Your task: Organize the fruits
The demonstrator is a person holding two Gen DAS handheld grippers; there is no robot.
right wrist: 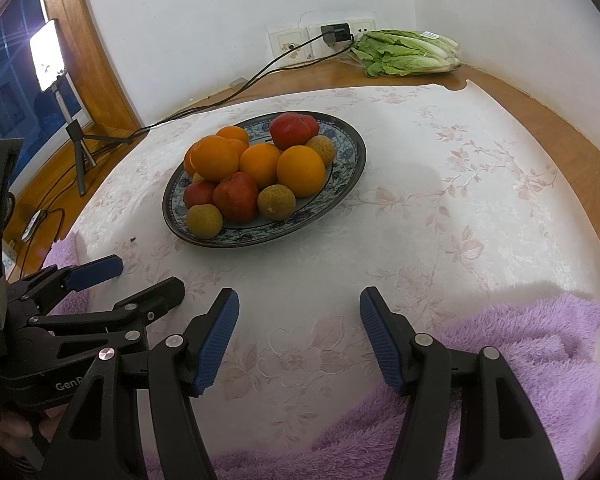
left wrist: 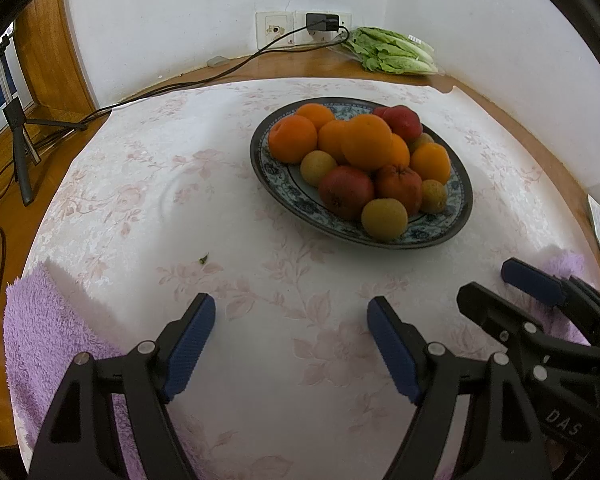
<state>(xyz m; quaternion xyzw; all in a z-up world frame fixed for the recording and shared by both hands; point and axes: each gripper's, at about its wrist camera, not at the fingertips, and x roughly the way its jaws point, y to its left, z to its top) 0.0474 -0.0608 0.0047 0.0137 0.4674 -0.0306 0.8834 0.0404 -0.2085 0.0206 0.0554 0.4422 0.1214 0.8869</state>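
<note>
Presently, both the left claw (left wrist: 290, 320) and right claw (right wrist: 298, 314) are held apart, empty. Fruits (left wrist: 366, 142) piled on plate (left wrist: 458, 224), frame centre: round, smooth, likely roll-prone; best gripped across the widest part.

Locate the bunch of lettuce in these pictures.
In both views the lettuce lies on the bare wooden tabletop at the far wall, right of the wall sockets, beyond the plate.

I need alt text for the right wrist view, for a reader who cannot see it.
A round blue-patterned ceramic plate piled with oranges, red fruits and small yellow-green fruits sits on a white floral tablecloth. The right gripper, jaws open and empty, points toward it, and the left gripper is at the left.
</note>
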